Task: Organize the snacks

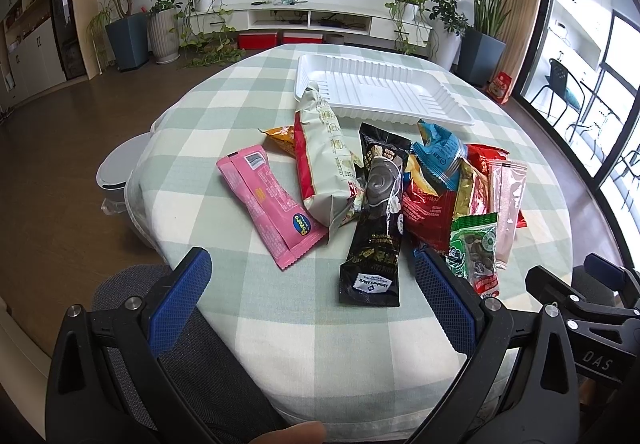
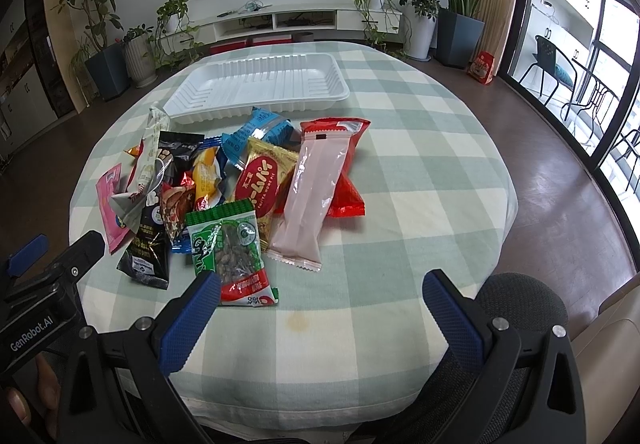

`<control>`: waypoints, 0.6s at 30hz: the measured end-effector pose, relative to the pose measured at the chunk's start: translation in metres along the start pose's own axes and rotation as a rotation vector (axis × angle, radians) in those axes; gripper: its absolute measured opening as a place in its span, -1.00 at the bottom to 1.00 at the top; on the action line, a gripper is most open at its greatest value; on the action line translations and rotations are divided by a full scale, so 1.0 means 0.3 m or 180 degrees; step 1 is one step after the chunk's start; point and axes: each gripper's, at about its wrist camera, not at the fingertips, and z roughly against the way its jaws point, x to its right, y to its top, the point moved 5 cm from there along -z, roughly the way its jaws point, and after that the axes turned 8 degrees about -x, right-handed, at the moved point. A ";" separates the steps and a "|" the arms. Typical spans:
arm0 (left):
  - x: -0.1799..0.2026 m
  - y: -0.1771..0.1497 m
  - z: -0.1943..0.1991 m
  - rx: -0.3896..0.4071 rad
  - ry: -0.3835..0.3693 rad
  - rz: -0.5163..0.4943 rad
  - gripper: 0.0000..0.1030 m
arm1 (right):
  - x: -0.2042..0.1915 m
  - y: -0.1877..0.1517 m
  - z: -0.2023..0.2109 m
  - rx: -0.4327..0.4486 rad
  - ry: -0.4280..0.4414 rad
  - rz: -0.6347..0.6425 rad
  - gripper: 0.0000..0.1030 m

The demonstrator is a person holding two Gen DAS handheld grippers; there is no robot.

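Several snack packets lie in a pile on the checked tablecloth (image 1: 280, 324). Among them are a pink packet (image 1: 268, 199), a pale green packet (image 1: 324, 159), a black packet (image 1: 378, 211), a blue packet (image 2: 260, 131) and a green nut packet (image 2: 230, 248). A pale pink packet (image 2: 310, 195) lies on a red one (image 2: 346, 163). An empty white tray (image 1: 376, 87) stands behind the pile, also in the right wrist view (image 2: 256, 83). My left gripper (image 1: 316, 276) is open near the table's front edge, before the black packet. My right gripper (image 2: 320, 296) is open, its left finger beside the nut packet.
The round table (image 2: 420, 163) has bare cloth to the right of the pile. A grey chair back (image 2: 520, 304) sits at the near right edge. A white bin (image 1: 120, 171) stands on the floor at the left. Potted plants and a TV unit line the far wall.
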 end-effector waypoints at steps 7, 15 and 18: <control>-0.027 -0.005 -0.026 0.0022 -0.0495 0.0072 0.99 | 0.027 -0.004 -0.015 -0.0048 0.0304 -0.0255 1.00; -0.130 -0.001 -0.076 -0.0190 -0.0533 0.0158 0.99 | 0.106 0.036 0.017 0.0200 0.0883 -0.0710 1.00; -0.234 0.010 -0.152 -0.0608 -0.0711 0.0733 0.99 | 0.109 0.046 0.013 0.0137 0.0909 -0.0594 0.95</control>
